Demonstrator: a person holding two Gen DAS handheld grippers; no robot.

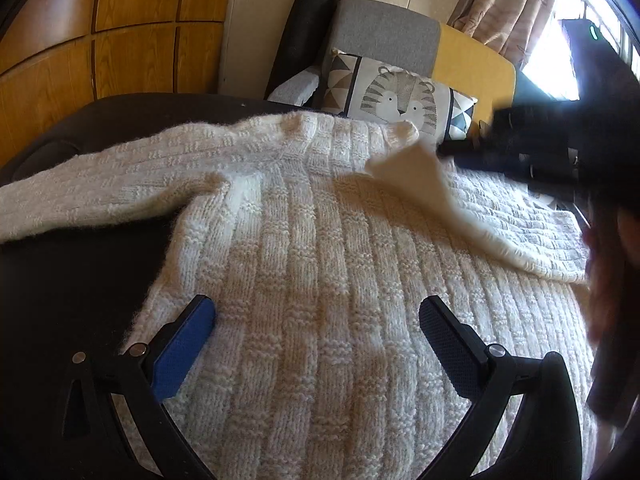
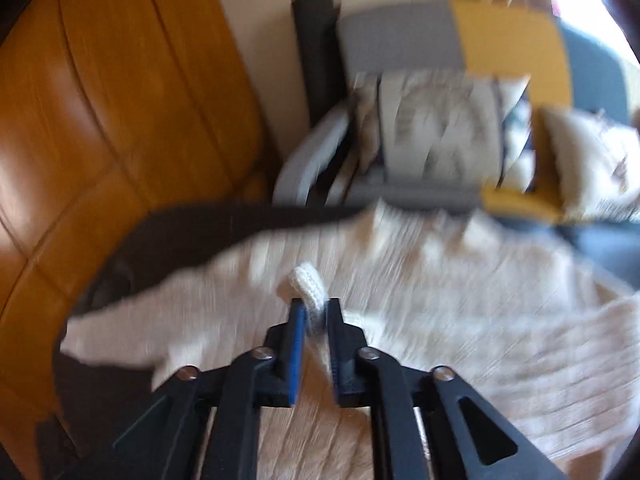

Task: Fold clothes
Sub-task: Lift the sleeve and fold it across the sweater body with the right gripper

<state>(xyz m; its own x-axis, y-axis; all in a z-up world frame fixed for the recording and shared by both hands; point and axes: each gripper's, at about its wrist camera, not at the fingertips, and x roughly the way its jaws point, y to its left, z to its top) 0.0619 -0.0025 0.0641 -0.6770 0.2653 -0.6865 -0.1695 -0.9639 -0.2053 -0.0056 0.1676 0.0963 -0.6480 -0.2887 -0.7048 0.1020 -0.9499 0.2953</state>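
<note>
On the dark table [image 1: 80,280], a cream knit sweater [image 1: 312,280] lies spread flat and covers most of the surface. Its body ribs run away from the left gripper [image 1: 316,344] toward the cushion [image 1: 400,96] on the chair behind. One sleeve [image 1: 100,184] stretches out flat to the left, its long axis across the body.

The other sleeve [image 1: 416,184] is off the table: lifted from the right edge and slanting up and over the body, with its cuff end [image 2: 306,284] toward centre. The coming move turns on that sleeve's axis, which already points across the torso toward the flat one, so my read is it gets laid down across the body.

Right gripper [image 2: 316,320]: jaws nearly together with the cuff between them and knit poking out past the tips. Whether the pads press on it isn't clear. It is the only gripper on the sleeve.

Left gripper: jaws wide apart, nothing between them, hovering over the near hem area of the body.

View differences:
- Left wrist view is sharp; it shows the whole layout and the lifted sleeve's line, but the right gripper is only a dark blur at the right edge.
- Right wrist view is motion-blurred, but it shows the cuff between the pads, which the left view can't resolve.
</note>
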